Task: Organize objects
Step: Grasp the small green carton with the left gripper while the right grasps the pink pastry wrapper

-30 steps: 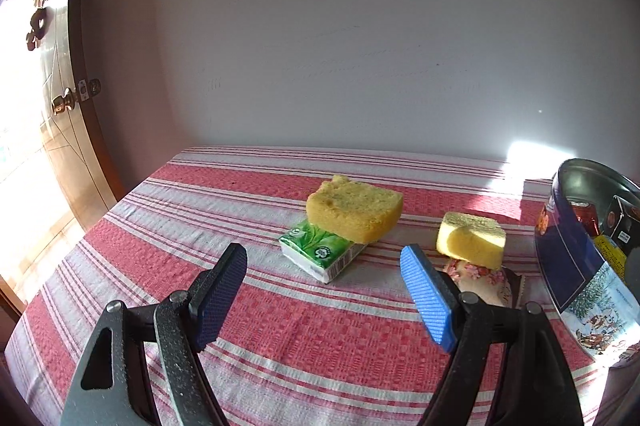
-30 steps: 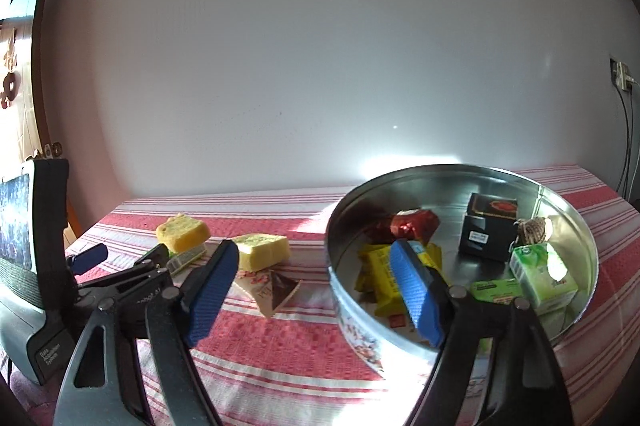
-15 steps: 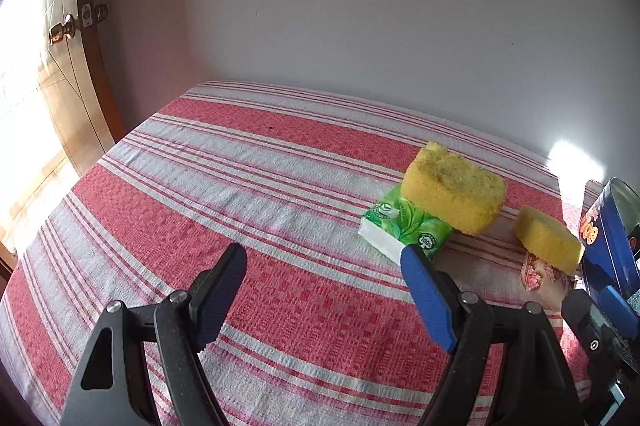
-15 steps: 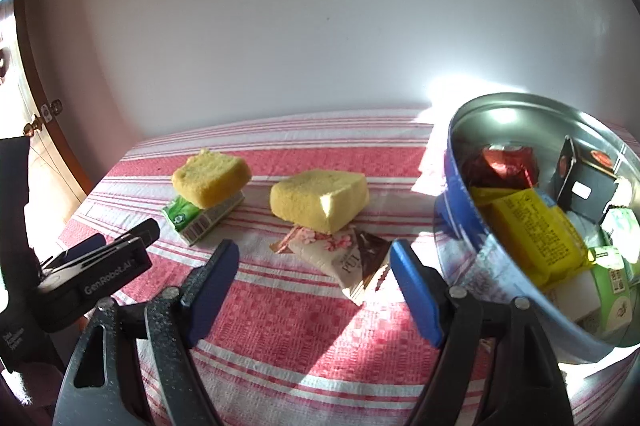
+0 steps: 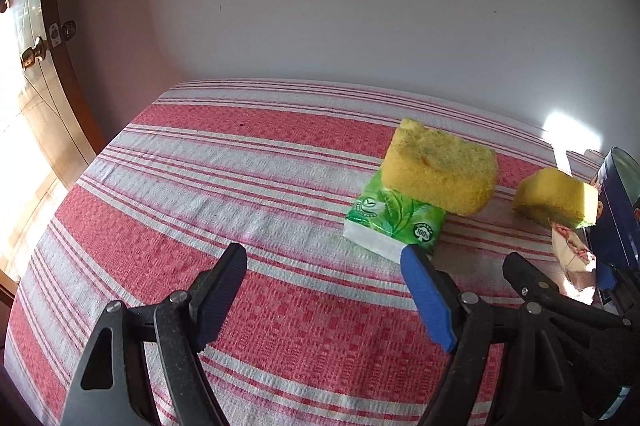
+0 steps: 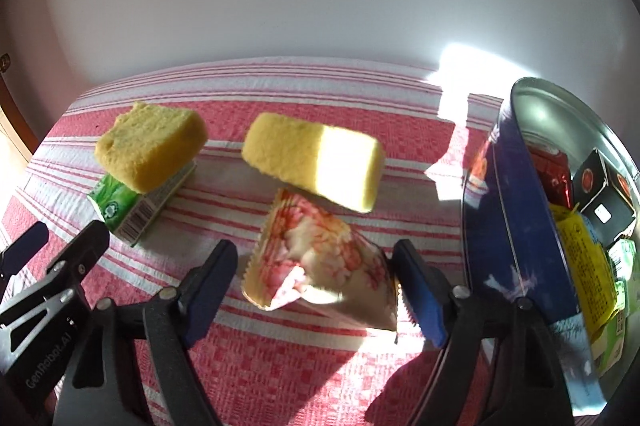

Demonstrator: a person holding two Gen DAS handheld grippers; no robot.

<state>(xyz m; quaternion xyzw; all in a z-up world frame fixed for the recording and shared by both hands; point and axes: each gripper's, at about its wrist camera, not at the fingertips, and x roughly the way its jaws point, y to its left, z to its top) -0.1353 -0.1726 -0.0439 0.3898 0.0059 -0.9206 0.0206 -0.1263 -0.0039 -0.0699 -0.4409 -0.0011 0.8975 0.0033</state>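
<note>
My right gripper point(image 6: 316, 266) is open, its jaws either side of a pink flowered packet point(image 6: 316, 266) lying on the striped cloth. A yellow sponge point(image 6: 316, 161) rests on the packet's far end. Another yellow sponge point(image 6: 152, 141) lies on a green tissue pack point(image 6: 120, 209) to the left. My left gripper point(image 5: 324, 278) is open and empty, low over the cloth, with the green tissue pack point(image 5: 394, 222) and its sponge point(image 5: 440, 169) just ahead of its right finger. The second sponge point(image 5: 554, 197) and the packet point(image 5: 572, 258) sit further right.
A round blue tin point(image 6: 516, 226) stands at the right, holding several small boxes and packets point(image 6: 580, 246). The right gripper shows in the left wrist view point(image 5: 560, 306). A white wall runs behind the table; a wooden door point(image 5: 36, 85) is at the far left.
My right gripper has swung left from over the tin and come down around the flowered packet. My left gripper has turned left, so the sponges now sit at its right.
</note>
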